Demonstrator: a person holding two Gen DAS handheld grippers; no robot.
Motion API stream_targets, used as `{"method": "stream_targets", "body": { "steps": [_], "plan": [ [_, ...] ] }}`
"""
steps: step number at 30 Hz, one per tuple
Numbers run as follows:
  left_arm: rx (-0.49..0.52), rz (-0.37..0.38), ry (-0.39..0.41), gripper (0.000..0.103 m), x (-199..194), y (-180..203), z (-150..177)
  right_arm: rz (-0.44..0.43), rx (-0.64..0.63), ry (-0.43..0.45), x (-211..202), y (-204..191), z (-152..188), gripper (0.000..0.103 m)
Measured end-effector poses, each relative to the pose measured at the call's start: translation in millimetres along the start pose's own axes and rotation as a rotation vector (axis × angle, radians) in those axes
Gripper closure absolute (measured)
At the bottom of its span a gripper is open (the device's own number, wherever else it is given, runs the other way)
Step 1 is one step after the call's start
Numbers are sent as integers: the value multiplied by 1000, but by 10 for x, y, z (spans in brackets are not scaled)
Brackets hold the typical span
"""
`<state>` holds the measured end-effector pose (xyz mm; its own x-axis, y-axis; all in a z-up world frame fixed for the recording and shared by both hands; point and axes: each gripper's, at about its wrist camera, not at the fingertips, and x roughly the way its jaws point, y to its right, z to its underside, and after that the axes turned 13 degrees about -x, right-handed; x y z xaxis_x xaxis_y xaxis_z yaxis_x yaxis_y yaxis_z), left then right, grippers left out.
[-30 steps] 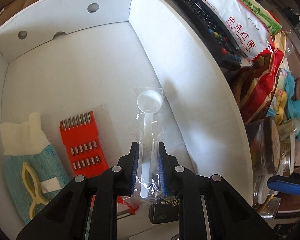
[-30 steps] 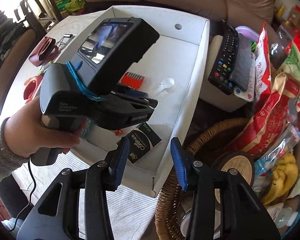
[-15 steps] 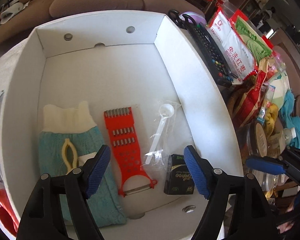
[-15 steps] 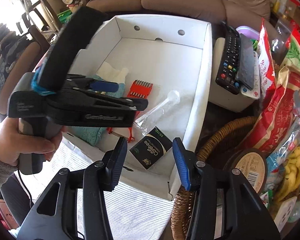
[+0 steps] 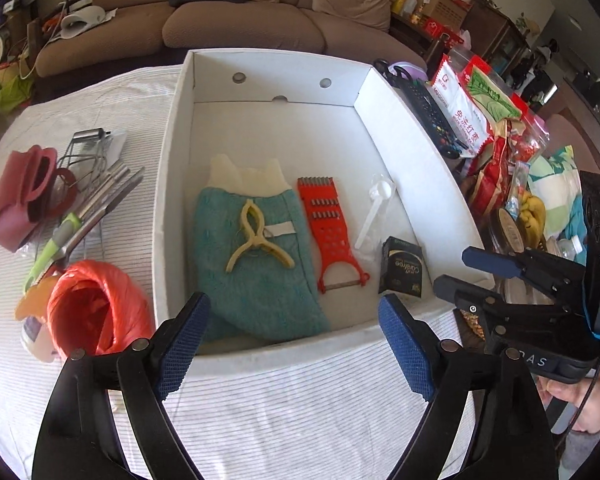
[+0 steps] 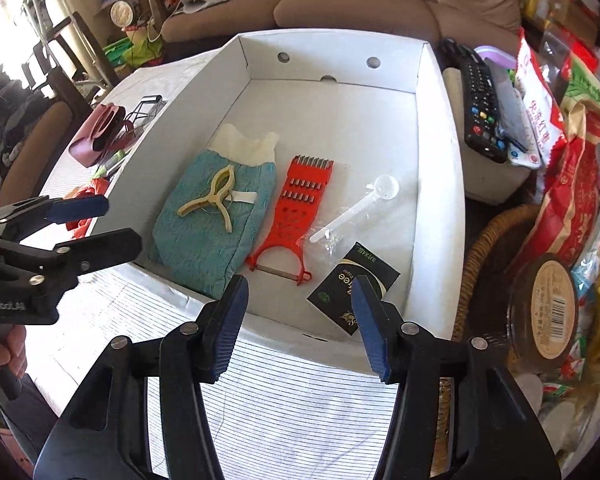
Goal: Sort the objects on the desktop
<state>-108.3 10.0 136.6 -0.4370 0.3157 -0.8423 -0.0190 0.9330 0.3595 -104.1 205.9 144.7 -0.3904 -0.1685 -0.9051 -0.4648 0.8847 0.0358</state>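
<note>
A white cardboard box (image 5: 168,184) on the striped tablecloth holds a teal cloth (image 5: 260,292) with a yellow clip (image 5: 256,236) on it, a red grater-peeler (image 5: 328,224), a bagged white spoon (image 5: 374,208) and a black packet (image 5: 402,268). My left gripper (image 5: 294,320) hangs over the box's near wall, jaws opening, nothing between them. My right gripper (image 6: 299,292) hovers above the near wall close to the black packet (image 6: 354,284), its jaws also opening and empty. The left gripper (image 6: 116,224) shows at the left edge of the right wrist view.
Left of the box lie a red plastic bundle (image 5: 96,312), a maroon pouch (image 5: 20,196) and metal utensils (image 5: 100,188). To the right are a remote (image 6: 480,108), snack bags (image 6: 540,116), a wicker basket (image 6: 484,248) and a jar (image 6: 548,308). A sofa stands behind.
The left gripper let go of the bagged spoon, opened wide and drew back up out of the box; the spoon now lies on the box floor. The right gripper opened wider and shifted slightly.
</note>
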Motion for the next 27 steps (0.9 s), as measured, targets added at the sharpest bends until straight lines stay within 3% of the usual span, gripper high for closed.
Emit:
{"method": "stream_targets", "body": {
  "steps": [4,7,11,27],
  "plan": [
    [-6,-13,10,7,-106,-66,148,21,18,5,-13,-91,89,46],
    [-6,-19,20,0,-170,-78,261,47,25,19,-45,-153,139,19],
    [-2,-23,31,0,-267,-79,384,49,34,43,-140,-240,184,1],
    [3,-75,108,0,-877,-269,917,49,46,112,-605,-720,434,0]
  ]
}}
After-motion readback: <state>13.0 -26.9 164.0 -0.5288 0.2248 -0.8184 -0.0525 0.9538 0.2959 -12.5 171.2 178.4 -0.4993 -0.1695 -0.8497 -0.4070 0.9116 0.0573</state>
